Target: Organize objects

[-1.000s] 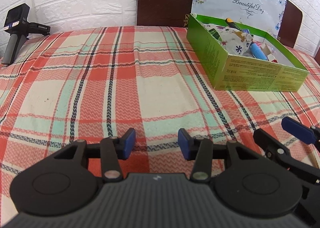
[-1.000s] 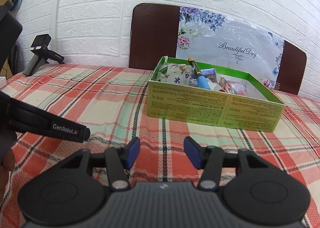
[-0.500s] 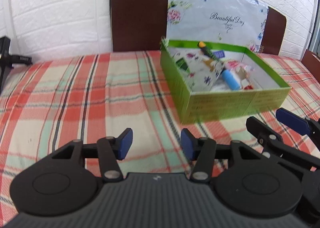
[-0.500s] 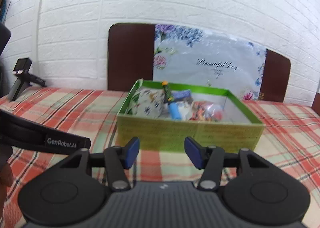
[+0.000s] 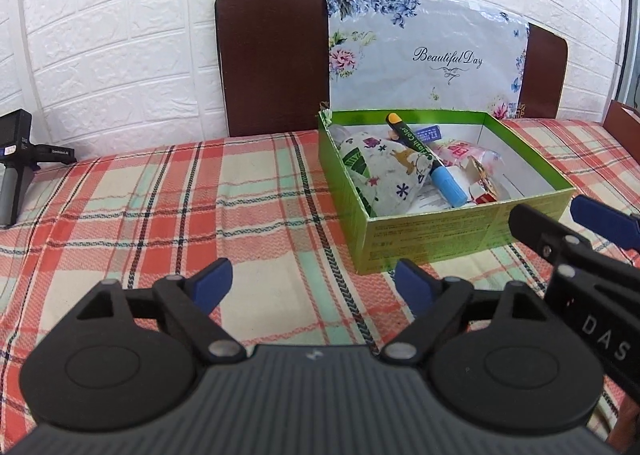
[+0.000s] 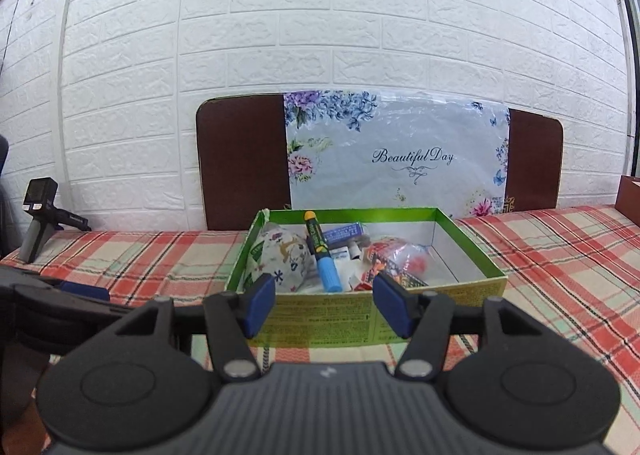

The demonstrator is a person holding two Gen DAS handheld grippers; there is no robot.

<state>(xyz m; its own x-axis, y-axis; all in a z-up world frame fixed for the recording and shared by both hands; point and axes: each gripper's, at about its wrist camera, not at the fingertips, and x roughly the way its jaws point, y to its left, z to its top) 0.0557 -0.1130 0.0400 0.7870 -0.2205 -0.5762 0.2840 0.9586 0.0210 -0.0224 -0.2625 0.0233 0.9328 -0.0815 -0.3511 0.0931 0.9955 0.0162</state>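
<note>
Both tongs now nearer green box [image 6: 360, 321], raised; left tongs [image 5: 310, 285] and right tongs [image 6: 326, 309] wide open, empty. Your risk: low approach clips box wall, shoves it.

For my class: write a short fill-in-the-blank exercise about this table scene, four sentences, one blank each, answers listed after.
1. The marker with the blue cap lies inside the ____ cardboard box.
2. The left hand-held gripper is open and holds ____.
3. The banner behind the box reads "Beautiful ____".
4. The patterned fabric pouch lies to the ____ of the marker, seen from the right wrist camera.

Answers: green; nothing; Day; left
</note>
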